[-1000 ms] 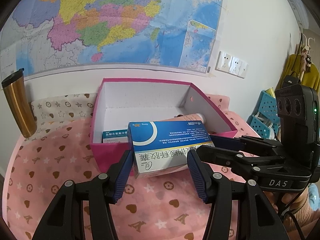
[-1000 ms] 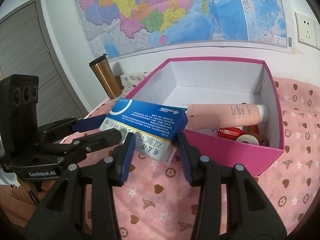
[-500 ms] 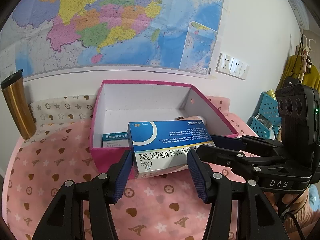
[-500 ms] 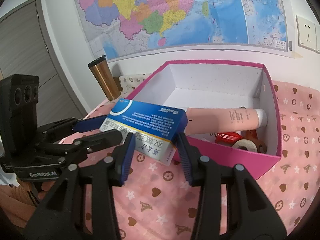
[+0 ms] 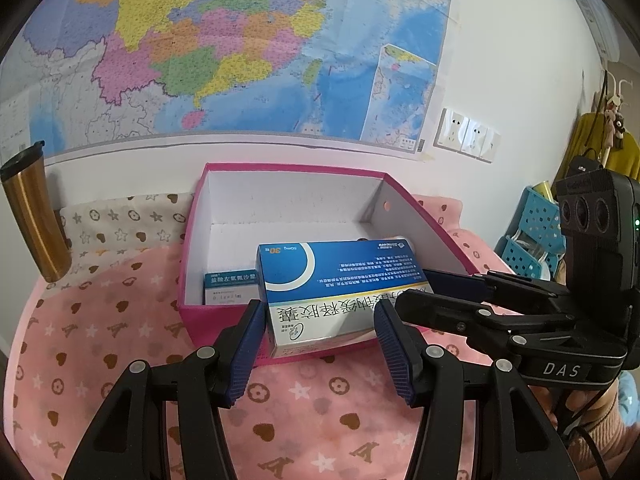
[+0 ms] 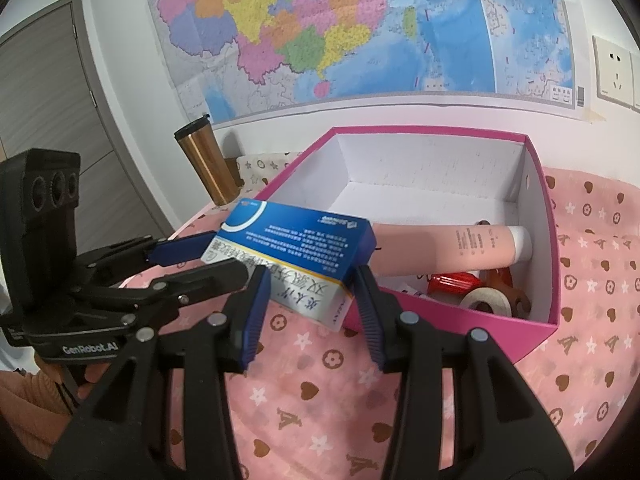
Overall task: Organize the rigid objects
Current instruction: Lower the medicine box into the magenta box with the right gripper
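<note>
A blue-and-white medicine box [image 5: 340, 276] [image 6: 296, 248] hangs over the near wall of the open pink storage box [image 5: 288, 168] [image 6: 432, 132]. My left gripper [image 5: 318, 328] [image 6: 224, 258] is shut on one end of it. Shut on the other end is my right gripper [image 6: 310, 300] [image 5: 416, 292]. Inside the pink box lie a small teal carton [image 5: 230, 288], a pink tube [image 6: 452, 248], a red item [image 6: 452, 282] and a tape roll [image 6: 486, 304].
The pink patterned cloth [image 5: 100, 344] covers the surface. A gold tumbler [image 5: 32, 216] [image 6: 204, 164] stands at the back left by the wall. Blue baskets [image 5: 528, 240] sit off to the right. A wall map and sockets hang behind; a grey door [image 6: 60, 100] is at the left.
Both grippers keep their hold on the medicine box. The pink storage box sits a touch lower in both views than a second ago.
</note>
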Available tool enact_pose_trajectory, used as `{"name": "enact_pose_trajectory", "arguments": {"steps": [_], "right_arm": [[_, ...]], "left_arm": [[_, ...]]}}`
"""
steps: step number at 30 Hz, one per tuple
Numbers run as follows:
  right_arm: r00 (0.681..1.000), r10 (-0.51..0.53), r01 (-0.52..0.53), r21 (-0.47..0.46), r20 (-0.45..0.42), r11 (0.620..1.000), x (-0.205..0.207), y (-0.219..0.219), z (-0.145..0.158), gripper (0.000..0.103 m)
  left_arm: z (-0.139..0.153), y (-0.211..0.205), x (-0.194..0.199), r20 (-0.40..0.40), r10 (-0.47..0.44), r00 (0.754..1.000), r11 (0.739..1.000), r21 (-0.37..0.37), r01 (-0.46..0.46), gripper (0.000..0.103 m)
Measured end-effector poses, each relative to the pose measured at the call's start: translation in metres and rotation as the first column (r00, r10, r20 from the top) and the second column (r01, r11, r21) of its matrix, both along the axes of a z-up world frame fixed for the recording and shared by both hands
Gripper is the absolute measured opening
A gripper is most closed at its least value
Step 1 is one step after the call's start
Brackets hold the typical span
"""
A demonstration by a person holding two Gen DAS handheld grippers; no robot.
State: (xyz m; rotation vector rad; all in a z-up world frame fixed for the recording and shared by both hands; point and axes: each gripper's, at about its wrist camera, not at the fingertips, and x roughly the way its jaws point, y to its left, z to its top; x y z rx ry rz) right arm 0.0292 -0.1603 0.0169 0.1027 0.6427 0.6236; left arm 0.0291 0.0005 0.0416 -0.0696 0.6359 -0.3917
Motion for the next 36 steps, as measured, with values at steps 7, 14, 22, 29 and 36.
{"name": "enact_pose_trajectory", "arguments": {"steps": [7,14,22,29,36], "right_arm": [[1.0,-0.002,0.002,0.005,-0.001,1.0,0.002,-0.001,0.002,0.047],[1.0,-0.005,0.005,0.007,0.001,1.0,0.004,-0.001,0.003,0.046],[1.0,-0.006,0.006,0.005,0.003,1.0,0.007,-0.001,0.004,0.047],[1.0,-0.005,0.005,0.007,0.002,1.0,0.007,-0.001,0.005,0.047],[1.0,-0.009,0.009,0.013,-0.005,1.0,0.011,-0.002,0.006,0.046]], "left_arm": [[0.001,0.0,0.002,0.005,0.001,1.0,1.0,0.002,-0.001,0.056],[0.001,-0.001,0.003,0.007,0.0,1.0,1.0,0.002,0.0,0.056],[0.001,-0.001,0.005,0.007,0.0,1.0,1.0,0.003,0.0,0.056],[0.002,-0.001,0.008,0.006,0.004,1.0,1.0,0.006,-0.004,0.056],[0.002,0.001,0.014,0.001,0.007,1.0,1.0,-0.001,-0.007,0.056]]}}
